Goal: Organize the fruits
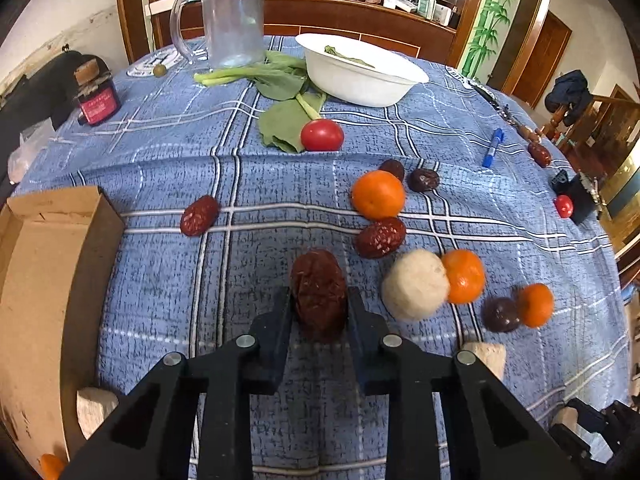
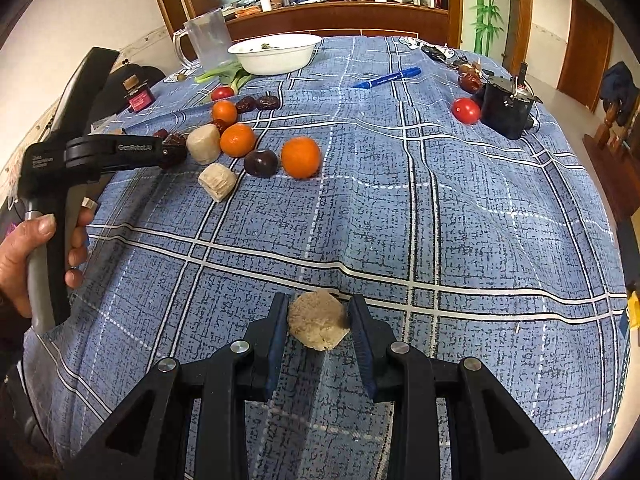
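Blue plaid tablecloth (image 1: 280,184) | your left gripper (image 1: 319,300) clamped on red date (image 1: 319,294), grasp step | your right gripper (image 2: 318,314) pinching beige lump (image 2: 318,320) | next: lift date, carry left to cardboard box (image 1: 44,280) | tangerines (image 1: 378,194) beyond.

A wrinkled dark red date (image 1: 319,294) is clamped between two black fingers, lengthwise, over the blue checked cloth. Two speckled red dates (image 1: 199,216) (image 1: 381,237) are laid flat further back. Three mandarins (image 1: 378,194) (image 1: 464,276) (image 1: 535,305) are scattered to the right; a dark plum (image 1: 501,314) is set touching the nearest. A tomato (image 1: 322,135) is rested against a leaf. A beige crumbly lump (image 2: 318,319) is held between the other fingers.
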